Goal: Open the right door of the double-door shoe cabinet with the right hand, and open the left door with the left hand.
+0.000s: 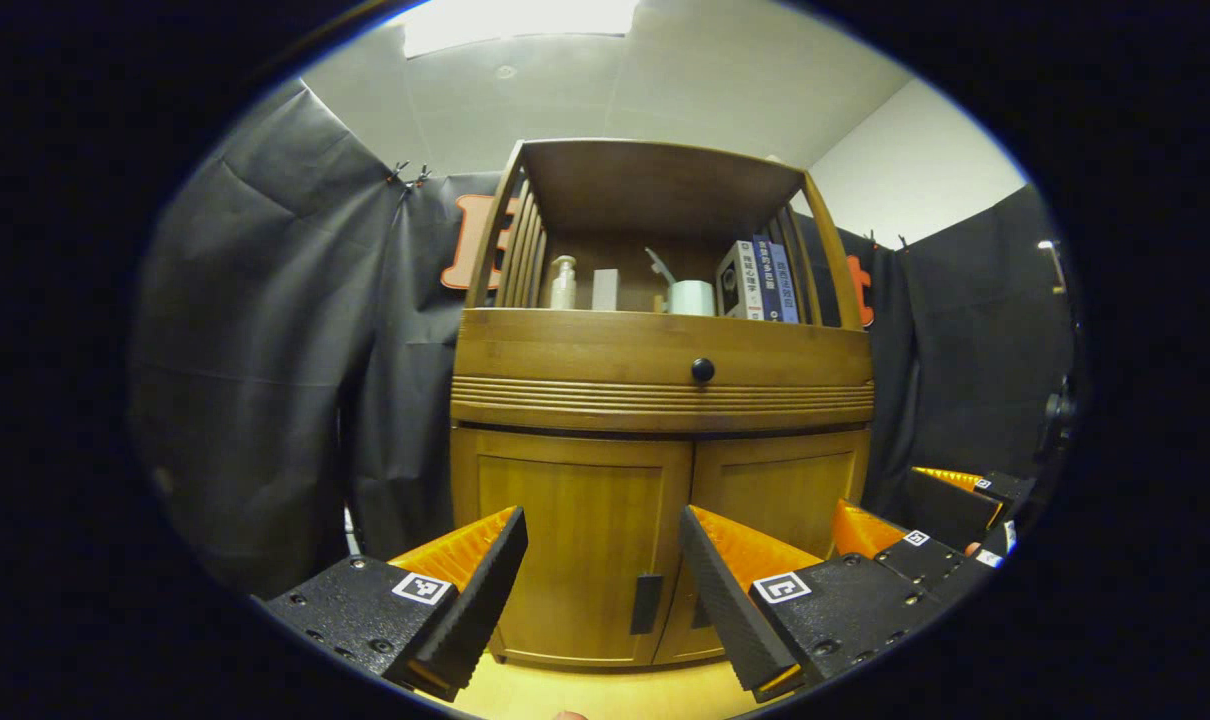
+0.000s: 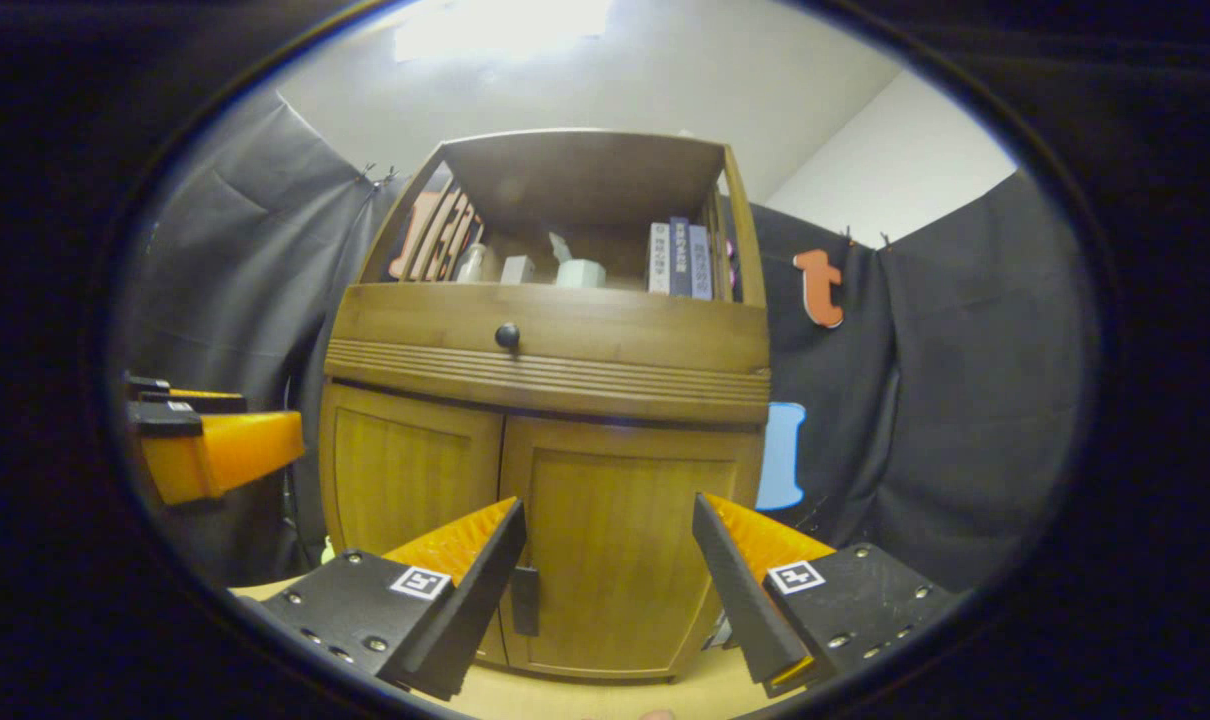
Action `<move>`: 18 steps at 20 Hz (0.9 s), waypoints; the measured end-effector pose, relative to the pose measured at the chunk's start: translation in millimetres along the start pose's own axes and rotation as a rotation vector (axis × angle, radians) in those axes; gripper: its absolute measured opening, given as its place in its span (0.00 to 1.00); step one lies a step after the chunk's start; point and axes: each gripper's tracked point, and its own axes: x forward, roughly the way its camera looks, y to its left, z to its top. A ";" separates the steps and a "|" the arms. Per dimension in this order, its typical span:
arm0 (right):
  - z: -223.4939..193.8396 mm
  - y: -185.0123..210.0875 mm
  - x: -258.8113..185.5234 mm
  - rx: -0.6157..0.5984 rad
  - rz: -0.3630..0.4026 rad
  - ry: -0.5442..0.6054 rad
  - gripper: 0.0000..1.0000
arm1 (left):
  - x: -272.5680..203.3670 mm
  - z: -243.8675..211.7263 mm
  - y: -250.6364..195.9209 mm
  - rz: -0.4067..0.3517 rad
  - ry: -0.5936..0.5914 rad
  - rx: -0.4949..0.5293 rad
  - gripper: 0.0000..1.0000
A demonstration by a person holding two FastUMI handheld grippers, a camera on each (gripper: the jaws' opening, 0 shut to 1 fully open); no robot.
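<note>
Shoe cabinet (image 1: 665, 400) standing on the yellow worktop (image 1: 605, 695) against the black cloth wall, both lower doors closed: left door (image 1: 575, 540), right door (image 2: 615, 560), dark handles (image 1: 646, 603) side by side at the centre seam. Above, a drawer knob (image 1: 702, 370) and an open shelf with books (image 1: 760, 280) whose spine writing is too small to read, a bottle (image 1: 563, 283), a pale cup (image 1: 692, 297). Left tongs (image 1: 605, 590) spread before the left door, right tongs (image 2: 610, 585) spread before the right door, neither touching.

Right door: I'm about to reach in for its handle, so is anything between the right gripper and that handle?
Nothing visible. The right gripper is open and faces the shut right door; its handle shows beside the left finger, with only open space in front.
</note>
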 end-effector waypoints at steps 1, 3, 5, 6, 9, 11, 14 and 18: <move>-11.3 8.1 6.1 -0.005 0.017 0.029 0.99 | -3.6 0.1 8.5 0.020 0.005 0.007 0.96; -40.7 25.7 19.4 -0.009 0.054 0.098 0.99 | -11.6 -2.5 26.7 0.061 0.017 0.022 0.94; -69.3 42.5 36.8 0.002 0.096 0.171 1.00 | -19.4 -3.7 42.8 0.103 0.026 0.036 0.92; -86.3 47.2 44.5 0.006 0.097 0.217 0.96 | -22.2 -3.4 50.3 0.123 0.028 0.043 0.92; -126.3 62.0 69.6 0.032 0.110 0.342 0.76 | -28.9 -1.5 70.4 0.181 0.031 0.067 0.92; -142.8 64.3 85.9 0.054 0.094 0.386 0.73 | -33.0 -1.9 81.2 0.212 0.036 0.086 0.95; -155.3 70.6 103.7 0.089 0.096 0.417 0.53 | -37.8 -3.5 94.4 0.250 0.042 0.102 0.92; -157.8 76.7 114.3 0.111 0.075 0.431 0.43 | -38.7 -8.4 103.3 0.272 0.060 0.099 0.92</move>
